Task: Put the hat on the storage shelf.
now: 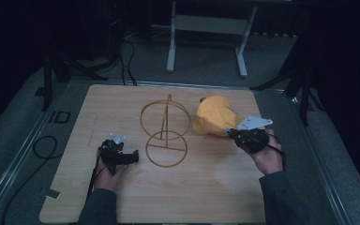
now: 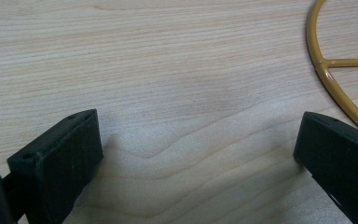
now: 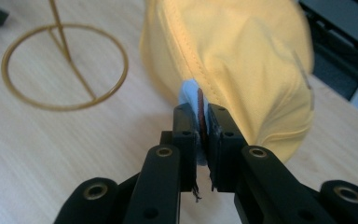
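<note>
A yellow cap (image 1: 214, 115) hangs at the right of the wooden table (image 1: 122, 197), lifted at its near edge. My right gripper (image 1: 232, 132) is shut on the cap's (image 3: 242, 60) edge; in the right gripper view the pads (image 3: 186, 135) pinch the fabric and its inner band. A gold wire stand (image 1: 165, 133) with two rings and an upright rod stands mid-table, left of the cap. My left gripper (image 1: 133, 158) rests low on the table, left of the stand's base ring (image 2: 328, 79). It (image 2: 198, 154) is open, with bare wood between its jaws.
A white-legged frame (image 1: 206, 28) stands on the floor beyond the table's far edge. Black stand legs (image 1: 61, 70) and cables (image 1: 42, 147) lie to the left, more dark legs (image 1: 300, 84) to the right. The table's near part is bare wood.
</note>
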